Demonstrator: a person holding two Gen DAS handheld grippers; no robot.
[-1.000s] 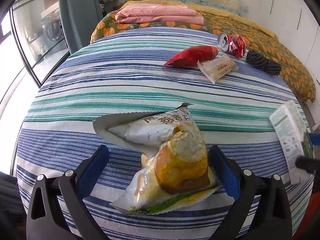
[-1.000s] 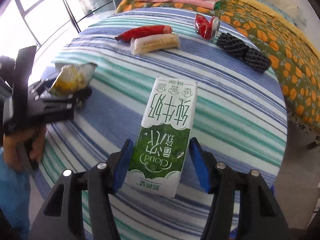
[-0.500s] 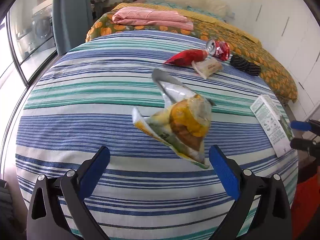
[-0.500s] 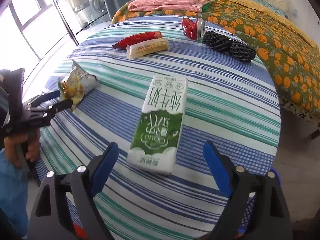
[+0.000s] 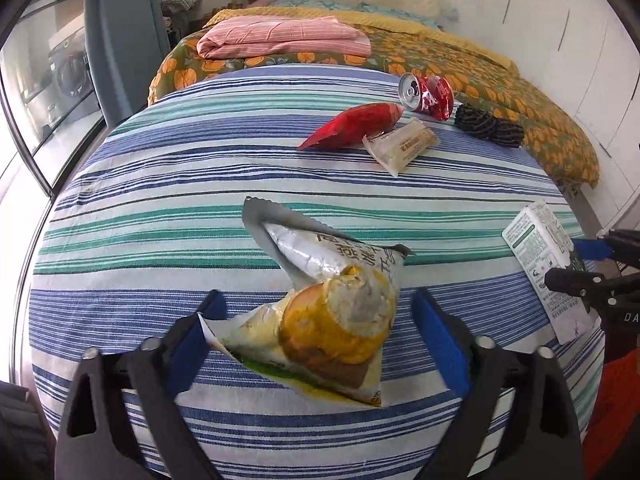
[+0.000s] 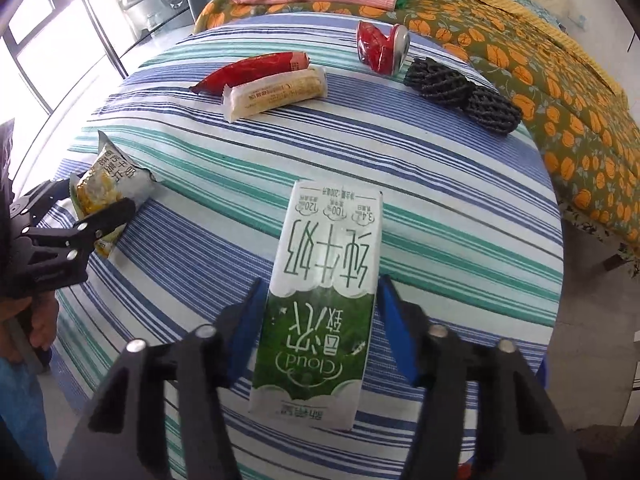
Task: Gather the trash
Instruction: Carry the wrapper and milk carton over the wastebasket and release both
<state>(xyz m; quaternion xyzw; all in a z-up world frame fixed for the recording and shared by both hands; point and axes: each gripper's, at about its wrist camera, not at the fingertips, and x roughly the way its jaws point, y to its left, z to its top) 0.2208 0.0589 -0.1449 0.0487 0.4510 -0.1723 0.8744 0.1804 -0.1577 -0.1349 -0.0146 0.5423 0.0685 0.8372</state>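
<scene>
right gripper (image 6: 318, 328) jaws apart, straddling milk carton (image 6: 320, 300), light, stiff, crushable: pinch its long sides; left gripper (image 5: 316, 344) jaws apart around snack wrapper (image 5: 328, 312), crinkly, slick: grab mid-body

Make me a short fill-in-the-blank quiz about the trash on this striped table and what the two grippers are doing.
1. The left gripper straddles the yellow ____ wrapper.
2. The green-and-white milk carton lies between the fingers of the ____ gripper.
3. The crushed red soda can lies on its ____.
4. The black foam netting lies beside the ____.

Missing words: snack; right; side; can
</scene>
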